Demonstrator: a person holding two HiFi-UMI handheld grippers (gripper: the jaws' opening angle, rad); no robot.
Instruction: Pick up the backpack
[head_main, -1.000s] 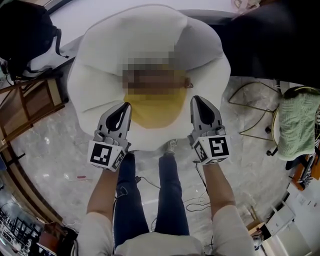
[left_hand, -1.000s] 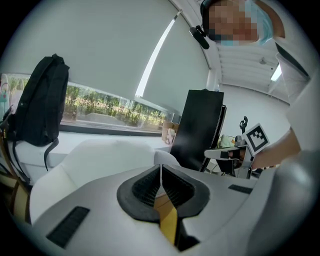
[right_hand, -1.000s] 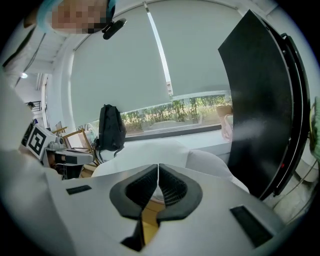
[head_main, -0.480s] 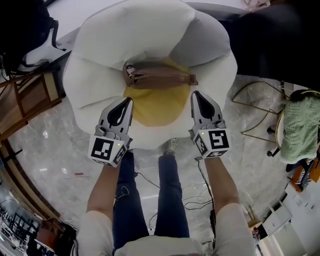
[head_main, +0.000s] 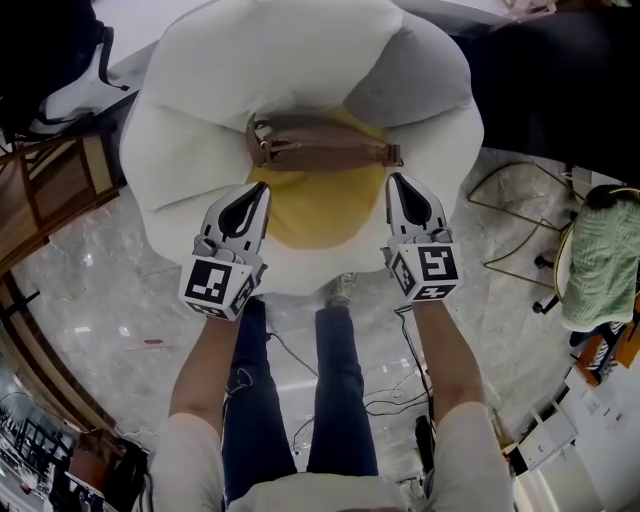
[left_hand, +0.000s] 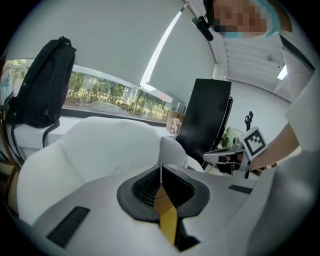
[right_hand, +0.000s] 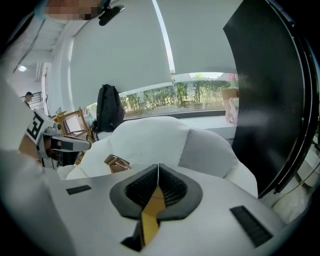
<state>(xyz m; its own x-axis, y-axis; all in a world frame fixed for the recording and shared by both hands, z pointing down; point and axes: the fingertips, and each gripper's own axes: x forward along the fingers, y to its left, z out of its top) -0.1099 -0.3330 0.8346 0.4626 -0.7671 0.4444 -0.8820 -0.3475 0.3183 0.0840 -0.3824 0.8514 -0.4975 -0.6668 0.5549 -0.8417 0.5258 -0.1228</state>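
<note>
A brown zipped bag (head_main: 320, 150) lies across the yellow centre of a big white egg-shaped cushion seat (head_main: 200, 90); its end shows in the right gripper view (right_hand: 116, 163). A black backpack (head_main: 40, 50) hangs at the far left, also seen in both gripper views (left_hand: 42, 85) (right_hand: 109, 112). My left gripper (head_main: 258, 190) hovers over the seat's front edge, shut and empty, just short of the brown bag's left end. My right gripper (head_main: 398, 180) is shut and empty near the bag's right end. Both gripper views show the jaws (left_hand: 160, 167) (right_hand: 158, 166) closed with nothing in them.
A wooden chair (head_main: 60, 200) stands at the left and a black panel (head_main: 560, 80) at the upper right. A green towel (head_main: 600, 260) drapes over a wire stool at the right. Cables (head_main: 400, 400) run over the marble floor by the person's legs.
Both grippers have sunk towards the seat, and their tips now sit closer to the brown bag. Both stay shut.
</note>
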